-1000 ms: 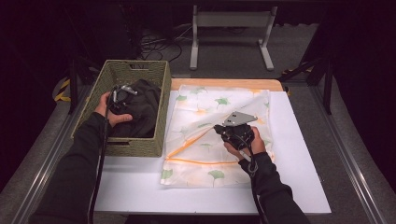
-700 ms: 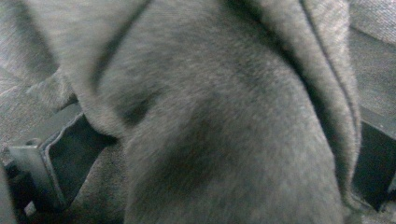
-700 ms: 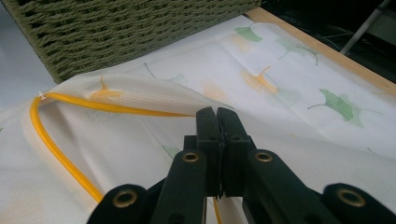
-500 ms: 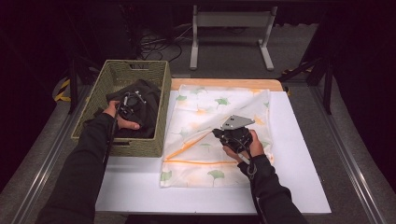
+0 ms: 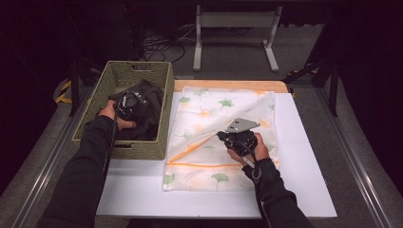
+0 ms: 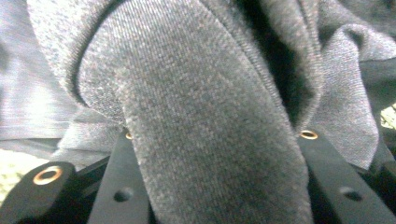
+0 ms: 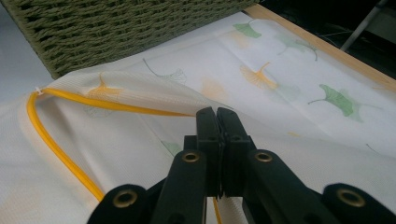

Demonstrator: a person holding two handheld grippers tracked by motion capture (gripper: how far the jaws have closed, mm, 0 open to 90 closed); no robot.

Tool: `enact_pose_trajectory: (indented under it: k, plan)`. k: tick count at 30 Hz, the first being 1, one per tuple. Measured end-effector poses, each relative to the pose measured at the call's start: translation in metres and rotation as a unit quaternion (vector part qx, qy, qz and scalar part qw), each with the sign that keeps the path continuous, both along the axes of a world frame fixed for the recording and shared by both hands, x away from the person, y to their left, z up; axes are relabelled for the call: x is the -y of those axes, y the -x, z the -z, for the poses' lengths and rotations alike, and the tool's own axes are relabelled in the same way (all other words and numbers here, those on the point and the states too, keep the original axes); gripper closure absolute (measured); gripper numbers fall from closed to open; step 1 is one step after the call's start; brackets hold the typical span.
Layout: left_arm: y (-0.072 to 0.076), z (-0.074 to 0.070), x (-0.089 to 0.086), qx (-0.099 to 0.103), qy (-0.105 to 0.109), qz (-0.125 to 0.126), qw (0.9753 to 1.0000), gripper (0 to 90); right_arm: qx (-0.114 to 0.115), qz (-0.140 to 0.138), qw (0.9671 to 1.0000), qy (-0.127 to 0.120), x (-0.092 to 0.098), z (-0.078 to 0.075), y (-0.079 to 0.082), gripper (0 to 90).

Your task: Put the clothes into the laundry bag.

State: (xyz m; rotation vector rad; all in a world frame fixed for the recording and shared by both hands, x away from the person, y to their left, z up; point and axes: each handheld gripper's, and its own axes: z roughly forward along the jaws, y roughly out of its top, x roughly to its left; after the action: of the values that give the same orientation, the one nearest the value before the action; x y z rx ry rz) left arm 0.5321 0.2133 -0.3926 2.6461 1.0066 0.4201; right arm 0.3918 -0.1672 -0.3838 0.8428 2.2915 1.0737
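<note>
A woven green basket point(image 5: 138, 65) at the left holds a dark grey garment point(image 5: 149, 102). My left gripper point(image 5: 130, 100) is down in the basket, and a thick fold of the garment point(image 6: 210, 93) is clamped between its jaws. A white mesh laundry bag point(image 5: 223, 104) with a ginkgo-leaf print and an orange zipper point(image 5: 199, 165) lies flat beside the basket. My right gripper point(image 5: 223, 135) rests on the bag's middle. In the right gripper view its jaws point(image 7: 217, 112) are pressed together on the raised edge of the bag point(image 7: 289, 93), by the orange zipper point(image 7: 51, 140).
The bag lies on a white board point(image 5: 304, 156) with a wooden strip point(image 5: 228, 85) along its far edge. A metal stand point(image 5: 235, 33) and cables sit on the floor behind. The basket wall point(image 7: 116, 28) rises close beyond the bag's opening.
My left hand has slid a little to the right and onto the garment in the basket. The right gripper has stayed on the bag.
</note>
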Motion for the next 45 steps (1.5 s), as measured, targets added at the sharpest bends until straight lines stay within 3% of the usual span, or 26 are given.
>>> enact_pose_trajectory:
  k: [2, 5, 8, 9, 10, 11, 12, 14, 15, 17, 18, 19, 27, 29, 31, 32, 35, 36, 37, 44, 45]
  plan:
    - [0.006, -0.007, -0.002, 0.026, 0.005, 0.0, 0.9997, 61.2, 0.001, 0.001, 1.0, -0.001, 0.001, 0.0, 0.0, 88.9]
    - [0.016, -0.02, -0.011, 0.069, 0.034, -0.01, 0.997, 62.3, 0.007, 0.004, 1.0, -0.003, 0.003, -0.003, 0.001, 89.0]
    - [0.032, -0.035, -0.022, 0.112, 0.079, -0.01, 0.9905, 62.7, 0.014, 0.009, 0.9998, -0.008, 0.005, -0.006, 0.003, 89.1]
    - [0.032, -0.035, -0.022, 0.112, 0.079, -0.01, 0.9905, 62.8, 0.015, 0.009, 0.9998, -0.008, 0.005, -0.007, 0.003, 89.1]
    - [0.041, -0.043, -0.027, 0.132, 0.099, -0.013, 0.9862, 63.0, 0.016, 0.009, 0.9998, -0.007, 0.005, -0.008, 0.003, 89.0]
    - [0.046, -0.047, -0.029, 0.138, 0.111, -0.01, 0.9841, 62.9, 0.017, 0.01, 0.9998, -0.006, 0.004, -0.008, 0.004, 89.1]
    - [0.046, -0.047, -0.029, 0.138, 0.111, -0.01, 0.9841, 63.0, 0.017, 0.01, 0.9998, -0.006, 0.004, -0.008, 0.004, 89.1]
    - [0.055, -0.057, -0.033, 0.157, 0.125, -0.007, 0.9796, 63.0, 0.02, 0.01, 0.9997, -0.006, 0.004, -0.01, 0.004, 89.1]
    - [0.061, -0.062, -0.035, 0.169, 0.141, -0.01, 0.9754, 63.0, 0.021, 0.011, 0.9997, -0.006, 0.003, -0.011, 0.005, 89.1]
    - [0.065, -0.065, -0.037, 0.174, 0.146, -0.008, 0.9739, 63.2, 0.024, 0.012, 0.9996, -0.005, 0.003, -0.012, 0.005, 89.1]
    - [0.069, -0.069, -0.04, 0.183, 0.153, -0.005, 0.9712, 63.2, 0.025, 0.013, 0.9996, -0.006, 0.003, -0.013, 0.005, 89.1]
    - [0.073, -0.072, -0.042, 0.195, 0.164, -0.012, 0.9669, 63.3, 0.025, 0.014, 0.9996, -0.007, 0.002, -0.013, 0.005, 89.1]
    - [0.095, -0.093, -0.052, 0.237, 0.216, -0.001, 0.9471, 63.5, 0.033, 0.019, 0.9992, -0.008, 0.002, -0.015, 0.003, 89.2]
    - [0.101, -0.102, -0.055, 0.244, 0.24, -0.001, 0.9397, 63.5, 0.033, 0.021, 0.9992, -0.009, 0.002, -0.016, 0.003, 89.2]
    - [0.105, -0.11, -0.057, 0.249, 0.249, 0.007, 0.9358, 63.5, 0.035, 0.022, 0.9991, -0.01, 0.002, -0.017, 0.003, 89.2]
    - [0.111, -0.117, -0.055, 0.253, 0.259, 0.011, 0.932, 63.5, 0.035, 0.022, 0.9991, -0.01, 0.002, -0.018, 0.003, 89.2]
    - [0.123, -0.127, -0.051, 0.265, 0.253, 0.03, 0.9301, 63.5, 0.038, 0.024, 0.9989, -0.011, 0.003, -0.02, 0.002, 89.2]
    - [0.134, -0.131, -0.046, 0.269, 0.254, 0.046, 0.9277, 63.4, 0.039, 0.025, 0.9989, -0.012, 0.003, -0.022, 0.001, 89.2]
    - [0.134, -0.131, -0.046, 0.269, 0.254, 0.046, 0.9277, 63.5, 0.041, 0.025, 0.9988, -0.013, 0.003, -0.023, 0.001, 89.2]
    - [0.171, -0.134, -0.032, 0.274, 0.29, 0.084, 0.913, 63.5, 0.042, 0.028, 0.9986, -0.017, 0.005, -0.026, 0.0, 89.2]
    - [0.171, -0.134, -0.032, 0.274, 0.29, 0.084, 0.913, 63.5, 0.042, 0.028, 0.9986, -0.017, 0.005, -0.026, 0.0, 89.2]
